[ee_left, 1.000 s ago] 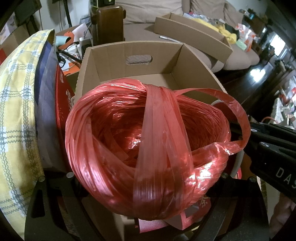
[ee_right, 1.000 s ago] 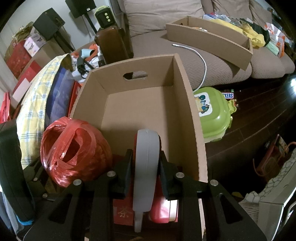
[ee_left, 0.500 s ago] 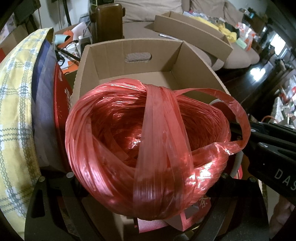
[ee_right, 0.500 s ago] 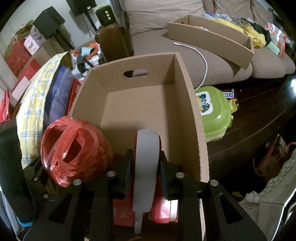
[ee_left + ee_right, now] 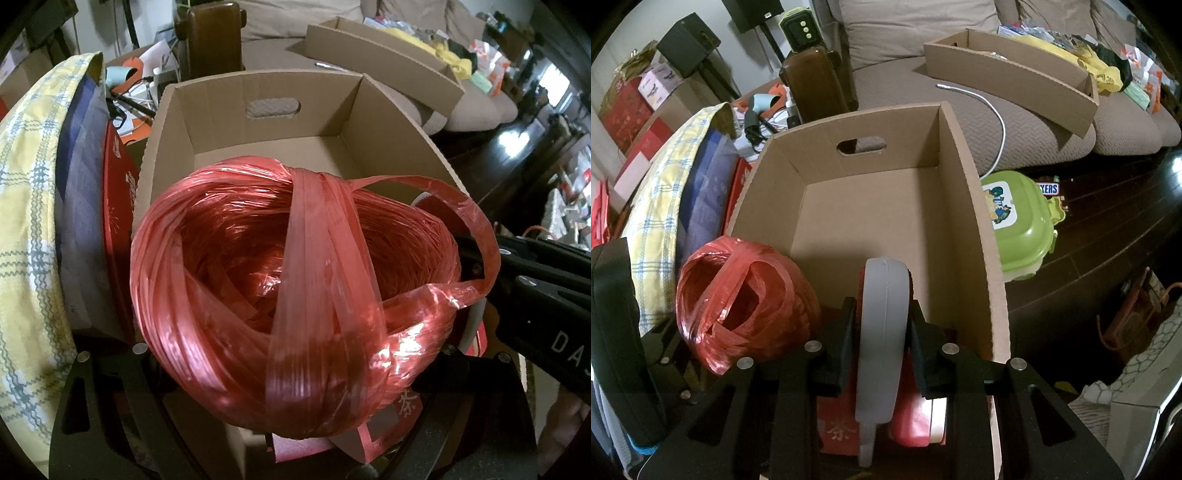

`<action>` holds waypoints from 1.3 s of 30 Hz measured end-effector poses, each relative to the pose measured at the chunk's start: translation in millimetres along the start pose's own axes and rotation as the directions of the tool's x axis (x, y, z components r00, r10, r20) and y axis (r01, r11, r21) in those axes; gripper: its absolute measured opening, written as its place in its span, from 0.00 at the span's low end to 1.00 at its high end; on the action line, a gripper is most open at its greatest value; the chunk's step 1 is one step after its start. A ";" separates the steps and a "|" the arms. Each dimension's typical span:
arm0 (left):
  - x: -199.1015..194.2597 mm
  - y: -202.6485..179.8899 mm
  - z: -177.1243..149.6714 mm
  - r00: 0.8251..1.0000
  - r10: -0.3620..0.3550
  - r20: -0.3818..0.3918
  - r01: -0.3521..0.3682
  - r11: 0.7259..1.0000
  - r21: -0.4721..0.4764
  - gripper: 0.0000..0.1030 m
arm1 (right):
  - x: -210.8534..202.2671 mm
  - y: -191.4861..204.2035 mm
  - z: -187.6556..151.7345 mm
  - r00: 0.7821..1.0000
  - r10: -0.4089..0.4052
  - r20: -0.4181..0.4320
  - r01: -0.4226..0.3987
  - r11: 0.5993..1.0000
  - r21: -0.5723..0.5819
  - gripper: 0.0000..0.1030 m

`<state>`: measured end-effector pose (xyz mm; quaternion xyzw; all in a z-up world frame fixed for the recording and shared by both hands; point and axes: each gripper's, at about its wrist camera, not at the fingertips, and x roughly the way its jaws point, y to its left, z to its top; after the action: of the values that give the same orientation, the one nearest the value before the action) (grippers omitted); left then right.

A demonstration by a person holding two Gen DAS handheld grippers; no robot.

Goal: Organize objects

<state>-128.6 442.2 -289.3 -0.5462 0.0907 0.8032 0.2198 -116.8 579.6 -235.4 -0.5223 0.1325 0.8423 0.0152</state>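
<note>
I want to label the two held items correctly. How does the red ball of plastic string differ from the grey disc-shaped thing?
The red ball of plastic string is glossy, loosely wound and bulky; the grey disc is matte, smooth and thin, standing on edge. The ball fills the left gripper, with a loose strip trailing; the disc sits narrowly in the right gripper. Both are held over the near end of the open cardboard box.

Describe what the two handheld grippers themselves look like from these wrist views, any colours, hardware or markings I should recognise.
Both are matte black. The right gripper has flat angular finger arms with round silver bolt heads and blocky black pads. The left gripper shows the same black arms and silver bolts. In the left wrist view, the right gripper's body carries white lettering that begins "DA", cut off at the edge. No cables or sleeves are visible.
</note>
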 end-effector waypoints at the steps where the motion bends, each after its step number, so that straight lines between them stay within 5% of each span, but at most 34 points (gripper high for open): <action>1: -0.1 0.1 0.2 1.000 0.000 0.000 0.000 1.000 0.000 0.91 | 0.0 0.0 -0.1 1.000 0.000 0.000 0.000 1.000 -0.001 0.26; 39: 1.2 -1.8 -0.9 1.000 0.006 0.002 -0.006 1.000 0.009 0.91 | 2.4 -0.9 0.4 1.000 0.004 -0.001 -0.004 1.000 0.005 0.26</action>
<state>-127.4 443.8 -290.5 -0.5443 0.0957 0.8039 0.2200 -118.1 580.2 -237.5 -0.5223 0.1355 0.8418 0.0149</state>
